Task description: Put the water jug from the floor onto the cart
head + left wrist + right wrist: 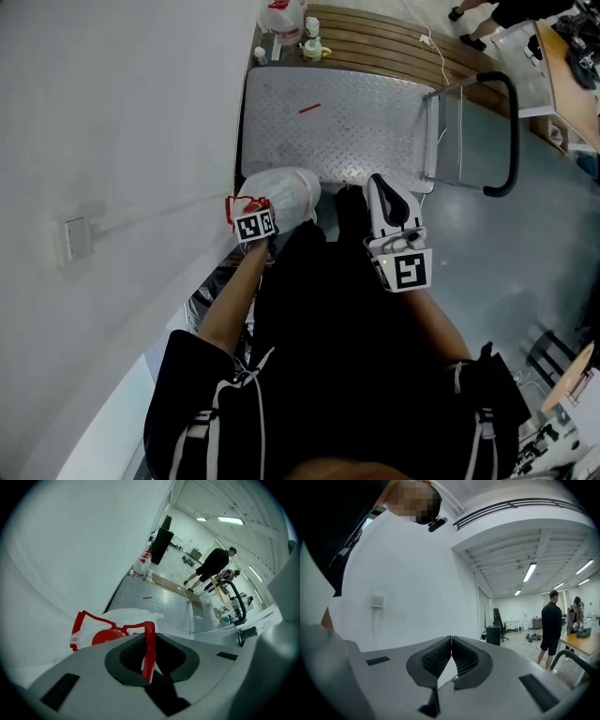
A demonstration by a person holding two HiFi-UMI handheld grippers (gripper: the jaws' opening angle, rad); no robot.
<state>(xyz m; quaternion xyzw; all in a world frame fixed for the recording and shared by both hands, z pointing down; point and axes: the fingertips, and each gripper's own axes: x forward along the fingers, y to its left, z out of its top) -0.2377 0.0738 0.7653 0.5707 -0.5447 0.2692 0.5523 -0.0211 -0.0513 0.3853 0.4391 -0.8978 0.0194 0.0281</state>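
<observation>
In the head view the water jug (pixel 291 190), translucent white with a red carry handle (pixel 234 202), hangs near the wall just before the near edge of the cart's steel deck (pixel 347 122). My left gripper (pixel 251 214) points steeply down and is shut on that handle. In the left gripper view the red handle strap (pixel 149 648) is pinched between the pads, with the jug's red cap (pixel 106 637) just beyond. My right gripper (pixel 377 184) is held level beside the jug. It is shut with nothing in it, its tips (pixel 451 641) touching.
The cart's push handle (pixel 504 131) stands up at its right side. A second jug (pixel 283 13) and small bottles sit beyond the deck beside wooden slats (pixel 384 39). A white wall with a socket (pixel 75 238) runs along the left. People (pixel 211 566) stand far back.
</observation>
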